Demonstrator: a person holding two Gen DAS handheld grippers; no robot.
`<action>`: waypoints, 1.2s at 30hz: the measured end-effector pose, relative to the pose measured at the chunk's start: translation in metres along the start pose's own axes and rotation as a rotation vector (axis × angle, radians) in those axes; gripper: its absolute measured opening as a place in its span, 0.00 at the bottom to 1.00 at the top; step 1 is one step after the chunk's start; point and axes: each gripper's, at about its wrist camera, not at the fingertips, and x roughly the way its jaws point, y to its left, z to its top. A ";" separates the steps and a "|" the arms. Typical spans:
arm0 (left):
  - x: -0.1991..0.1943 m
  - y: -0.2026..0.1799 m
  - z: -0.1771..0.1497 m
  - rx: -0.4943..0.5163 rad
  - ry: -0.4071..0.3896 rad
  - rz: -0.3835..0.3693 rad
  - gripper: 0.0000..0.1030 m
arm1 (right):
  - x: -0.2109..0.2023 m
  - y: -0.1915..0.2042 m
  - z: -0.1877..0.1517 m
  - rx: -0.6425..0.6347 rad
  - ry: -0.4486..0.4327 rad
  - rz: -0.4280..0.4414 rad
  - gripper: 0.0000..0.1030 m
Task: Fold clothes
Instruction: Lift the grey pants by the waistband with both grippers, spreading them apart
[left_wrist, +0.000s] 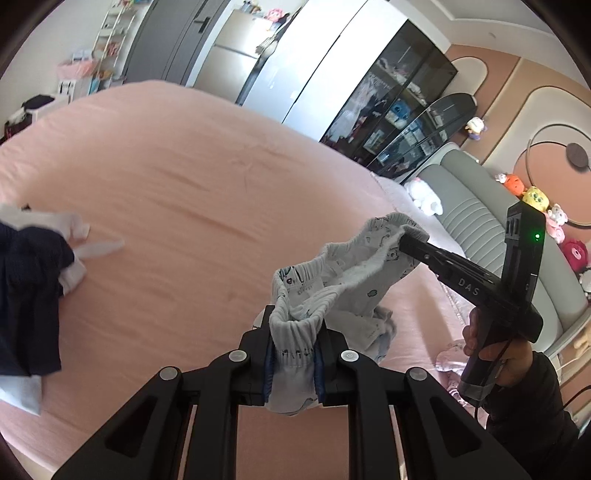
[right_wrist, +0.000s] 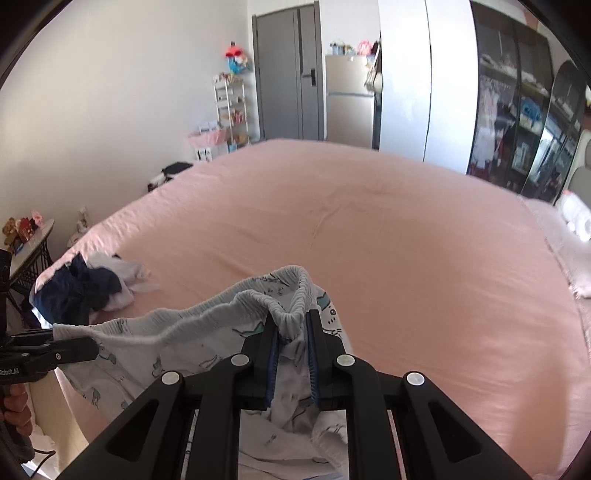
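My left tool (left_wrist: 293, 354) and right tool (right_wrist: 291, 354) each pinch the printed shorts' waistband (right_wrist: 207, 319), so I keep it taut over the bed (right_wrist: 369, 221) ahead.

This is a bedroom in a home: a wide bed (right_wrist: 369, 229) with pink sheet, a padded headboard (left_wrist: 476, 218) with plush toys (left_wrist: 535, 199), a glass-door wardrobe (right_wrist: 517, 110) and a fridge (right_wrist: 349, 99).
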 end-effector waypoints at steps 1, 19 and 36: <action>-0.004 -0.004 0.004 0.004 -0.013 -0.005 0.14 | -0.011 0.001 0.006 -0.007 -0.024 -0.007 0.11; -0.068 -0.074 0.085 0.134 -0.181 -0.085 0.12 | -0.154 0.011 0.075 -0.042 -0.220 -0.077 0.07; -0.043 -0.106 0.140 0.249 -0.159 -0.046 0.12 | -0.163 -0.022 0.116 -0.029 -0.223 -0.117 0.07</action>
